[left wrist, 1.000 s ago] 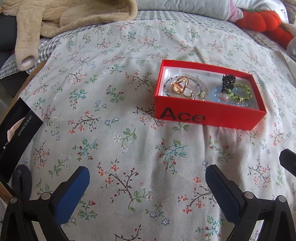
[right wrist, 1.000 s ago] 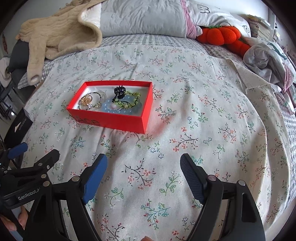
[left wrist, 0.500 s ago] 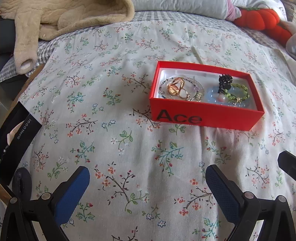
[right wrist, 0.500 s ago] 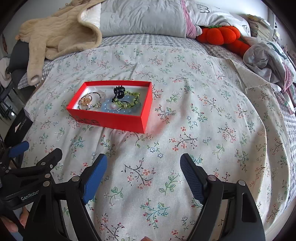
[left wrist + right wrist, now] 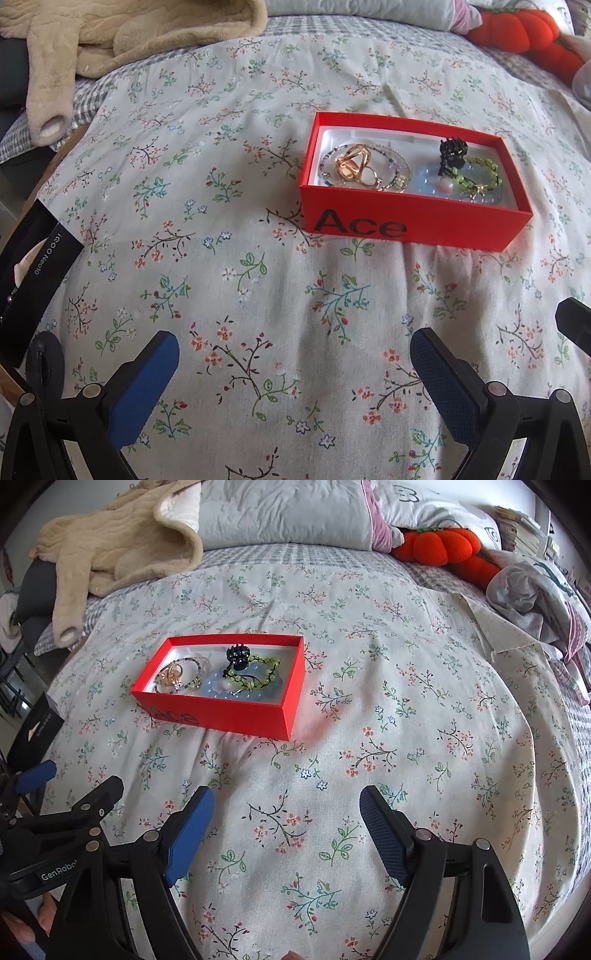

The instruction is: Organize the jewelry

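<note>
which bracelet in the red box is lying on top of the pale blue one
The green beaded bracelet, at the right end of the red box. It rests across the pale blue bangle, beside the black claw clip; the other thin beaded bracelets lie at the left end.

Soft bright daylight, faint shadows, sharp focus, strong fisheye bending at edges.
</note>
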A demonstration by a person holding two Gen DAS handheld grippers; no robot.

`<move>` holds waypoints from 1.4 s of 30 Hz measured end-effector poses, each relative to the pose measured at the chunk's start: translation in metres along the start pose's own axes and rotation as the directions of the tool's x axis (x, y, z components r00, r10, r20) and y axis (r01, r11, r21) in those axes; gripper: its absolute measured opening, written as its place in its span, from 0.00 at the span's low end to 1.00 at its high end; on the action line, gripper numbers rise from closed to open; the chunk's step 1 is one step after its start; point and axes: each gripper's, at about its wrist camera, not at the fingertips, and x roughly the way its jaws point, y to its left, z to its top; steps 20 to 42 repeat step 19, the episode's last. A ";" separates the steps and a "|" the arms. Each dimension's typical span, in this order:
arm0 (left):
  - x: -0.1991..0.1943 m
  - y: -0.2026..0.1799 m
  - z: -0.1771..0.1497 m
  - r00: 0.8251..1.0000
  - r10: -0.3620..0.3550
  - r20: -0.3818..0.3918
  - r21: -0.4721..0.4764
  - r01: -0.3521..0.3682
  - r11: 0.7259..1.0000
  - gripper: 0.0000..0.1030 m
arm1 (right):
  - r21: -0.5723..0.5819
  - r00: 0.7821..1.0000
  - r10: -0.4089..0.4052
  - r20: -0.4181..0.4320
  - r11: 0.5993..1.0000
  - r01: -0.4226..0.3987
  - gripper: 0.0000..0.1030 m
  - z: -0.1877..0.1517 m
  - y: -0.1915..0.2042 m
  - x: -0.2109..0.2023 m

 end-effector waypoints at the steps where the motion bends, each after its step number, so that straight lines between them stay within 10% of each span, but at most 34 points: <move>1: 0.000 0.000 0.000 1.000 0.000 -0.001 -0.001 0.000 1.000 1.00 | 0.001 1.000 0.000 0.001 1.000 0.000 0.81 0.000 0.000 0.000; 42: 0.016 -0.005 -0.008 1.000 -0.015 -0.024 0.004 0.015 1.000 1.00 | 0.001 0.999 -0.039 -0.026 0.999 0.039 0.81 -0.006 0.000 0.012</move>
